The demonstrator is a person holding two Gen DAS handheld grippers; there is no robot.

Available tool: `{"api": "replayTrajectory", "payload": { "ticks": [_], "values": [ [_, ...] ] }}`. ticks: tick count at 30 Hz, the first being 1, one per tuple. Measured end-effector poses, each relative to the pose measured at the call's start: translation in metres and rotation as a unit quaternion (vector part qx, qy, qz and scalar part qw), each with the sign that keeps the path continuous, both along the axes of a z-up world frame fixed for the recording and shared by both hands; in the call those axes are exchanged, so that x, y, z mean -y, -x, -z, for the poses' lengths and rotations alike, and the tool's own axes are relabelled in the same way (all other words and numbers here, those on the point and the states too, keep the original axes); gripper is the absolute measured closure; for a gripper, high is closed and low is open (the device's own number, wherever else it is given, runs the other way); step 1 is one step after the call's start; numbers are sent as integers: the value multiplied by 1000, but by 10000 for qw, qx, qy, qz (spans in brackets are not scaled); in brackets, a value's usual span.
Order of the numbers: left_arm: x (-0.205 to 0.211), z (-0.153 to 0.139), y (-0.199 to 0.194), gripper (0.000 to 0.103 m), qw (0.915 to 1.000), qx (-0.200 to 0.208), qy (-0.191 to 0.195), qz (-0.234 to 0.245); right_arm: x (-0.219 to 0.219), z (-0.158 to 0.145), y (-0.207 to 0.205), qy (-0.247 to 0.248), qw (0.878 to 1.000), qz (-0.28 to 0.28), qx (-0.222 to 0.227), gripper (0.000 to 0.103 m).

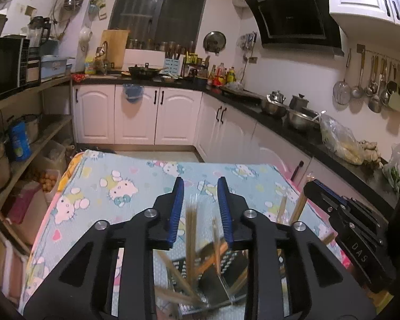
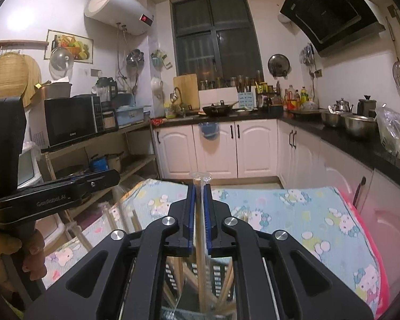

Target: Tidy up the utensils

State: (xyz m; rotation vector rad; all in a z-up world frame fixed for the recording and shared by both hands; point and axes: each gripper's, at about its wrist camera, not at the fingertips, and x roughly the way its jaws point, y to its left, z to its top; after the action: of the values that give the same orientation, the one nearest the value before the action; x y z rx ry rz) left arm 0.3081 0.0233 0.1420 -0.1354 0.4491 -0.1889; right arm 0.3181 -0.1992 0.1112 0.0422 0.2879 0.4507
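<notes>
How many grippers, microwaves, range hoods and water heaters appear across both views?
Grippers: 2 (left gripper open; right gripper shut on wrapped chopsticks)
Microwave: 1
Range hood: 1
Water heater: 1
Total: 5

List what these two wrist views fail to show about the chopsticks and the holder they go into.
- Holder: left wrist view, base cut off by the frame edge and the left gripper.
- Loose chopsticks: motion-blurred, count unclear.
- Wrapped chopsticks: right wrist view, lower ends hidden behind the right gripper.
</notes>
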Motion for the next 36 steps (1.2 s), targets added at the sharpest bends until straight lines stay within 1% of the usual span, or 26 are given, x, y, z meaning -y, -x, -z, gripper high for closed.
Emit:
{"api": "replayTrajectory", "payload": {
  "ticks": [2,3,6,8,13,14,16,20,22,24,26,27,29,31,33,34,35,36],
  "values": [
    [0,2,3,77,10000,-74,12,22,2,1,5,23,10000,11,-36,89],
    [-1,3,5,74,9999,-110,28,39,3,2,8,42,10000,12,-69,88],
    [-1,5,15,71,9998,-182,46,61,5,5,16,95,9998,19,-149,85],
    [-2,5,23,68,9997,-227,81,66,8,6,22,131,9997,24,-185,81],
    [-2,8,45,58,9992,-329,117,181,13,9,41,195,9995,21,-263,73],
    [-1,10,52,57,9991,-349,103,208,14,9,45,224,9994,10,-269,71],
    [1,13,61,53,9988,-388,135,255,15,12,55,263,9992,-4,-296,68],
    [5,22,80,48,9984,-467,147,293,18,17,73,316,9989,-32,-350,61],
    [6,27,88,41,9982,-515,148,279,19,21,82,328,9988,-29,-374,57],
    [6,32,95,39,9979,-562,157,289,21,24,89,337,9986,-25,-411,54],
    [7,38,103,32,9977,-606,154,260,22,27,96,363,9983,-22,-446,51],
    [7,42,107,25,9975,-635,168,246,24,30,101,383,9981,-6,-476,49],
    [6,47,112,22,9973,-674,207,223,27,35,106,375,9980,13,-516,45],
    [5,55,120,12,9972,-695,234,159,29,40,113,365,9977,34,-568,43],
    [5,60,125,11,9970,-710,288,120,32,47,120,366,9974,65,-616,39],
    [4,65,129,11,9969,-720,318,90,34,50,124,349,9973,95,-632,35],
    [4,68,133,11,9969,-724,310,59,35,52,127,335,9973,115,-644,31],
    [5,71,135,11,9969,-726,295,32,36,56,130,324,9971,139,-667,29]
  ]
}}
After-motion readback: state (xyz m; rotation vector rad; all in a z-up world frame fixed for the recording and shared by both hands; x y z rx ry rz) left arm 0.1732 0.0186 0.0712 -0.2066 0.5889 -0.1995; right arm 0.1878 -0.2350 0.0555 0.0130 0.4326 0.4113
